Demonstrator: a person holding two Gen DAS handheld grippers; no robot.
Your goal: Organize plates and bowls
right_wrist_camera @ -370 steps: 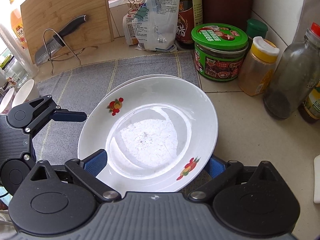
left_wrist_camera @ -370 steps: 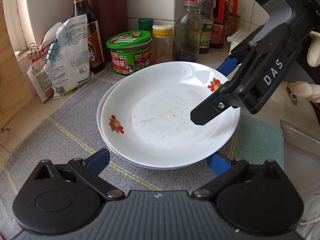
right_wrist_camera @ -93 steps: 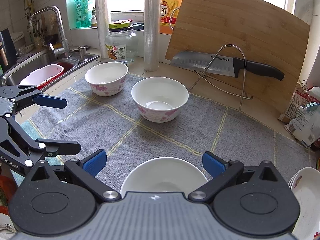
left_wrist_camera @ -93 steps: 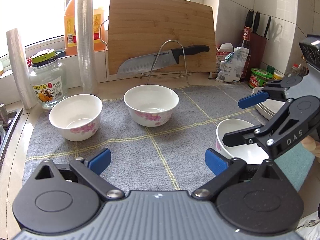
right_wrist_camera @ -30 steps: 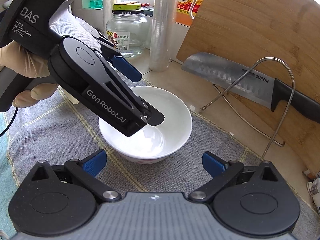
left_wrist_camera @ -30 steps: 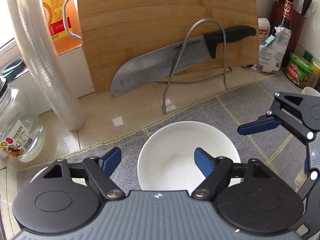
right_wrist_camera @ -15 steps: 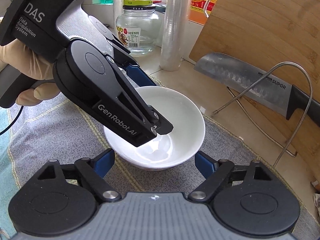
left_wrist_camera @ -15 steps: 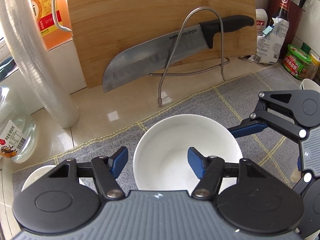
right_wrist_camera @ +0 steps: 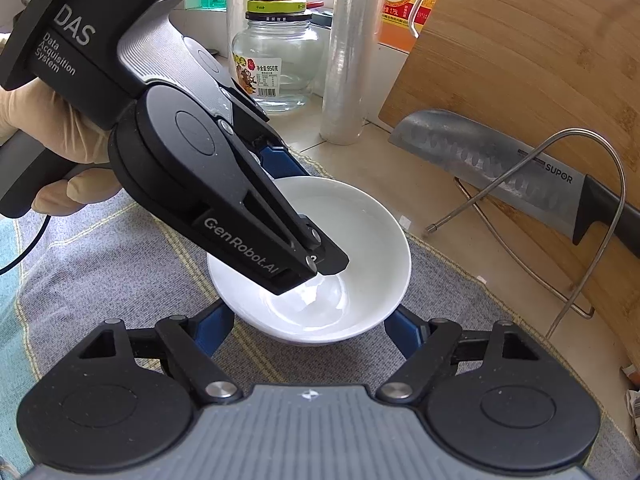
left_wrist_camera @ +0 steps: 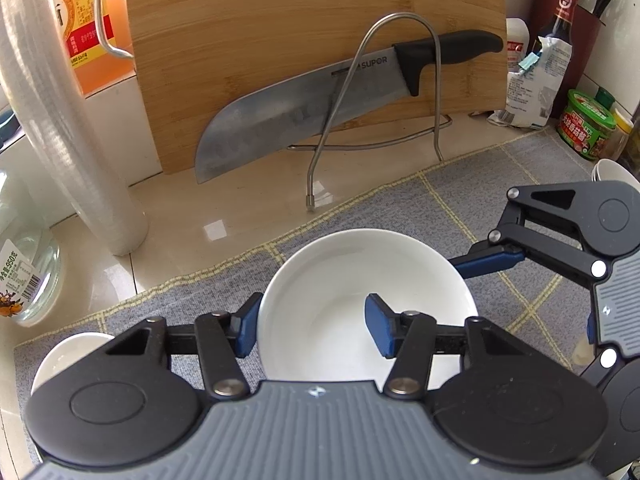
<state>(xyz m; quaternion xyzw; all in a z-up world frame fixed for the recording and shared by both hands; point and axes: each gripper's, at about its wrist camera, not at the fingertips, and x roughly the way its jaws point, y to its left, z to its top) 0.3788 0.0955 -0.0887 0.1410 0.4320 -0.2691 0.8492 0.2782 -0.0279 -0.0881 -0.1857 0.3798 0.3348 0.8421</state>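
A white bowl (left_wrist_camera: 360, 280) sits on the grey checked mat (left_wrist_camera: 480, 184); it also shows in the right wrist view (right_wrist_camera: 352, 232). My left gripper (left_wrist_camera: 312, 328) is closing over the bowl's left wall, one pad outside the rim, the other inside. In the right wrist view the left gripper (right_wrist_camera: 304, 208) reaches into the bowl from the left. My right gripper (right_wrist_camera: 308, 332) straddles the bowl's near side, jaws wide, both pads outside the bowl. A second white bowl (left_wrist_camera: 68, 356) sits at the lower left.
A bamboo cutting board (left_wrist_camera: 312, 40) and a knife (left_wrist_camera: 320, 108) on a wire stand (left_wrist_camera: 400, 80) are behind. A cling-film roll (left_wrist_camera: 60, 120) and glass jar (right_wrist_camera: 276, 60) stand left. Stacked white dishes (left_wrist_camera: 612, 172) and jars sit far right.
My left gripper's jaws have narrowed onto the bowl's left wall. My right gripper has moved closer, its pads now on either side of the bowl.
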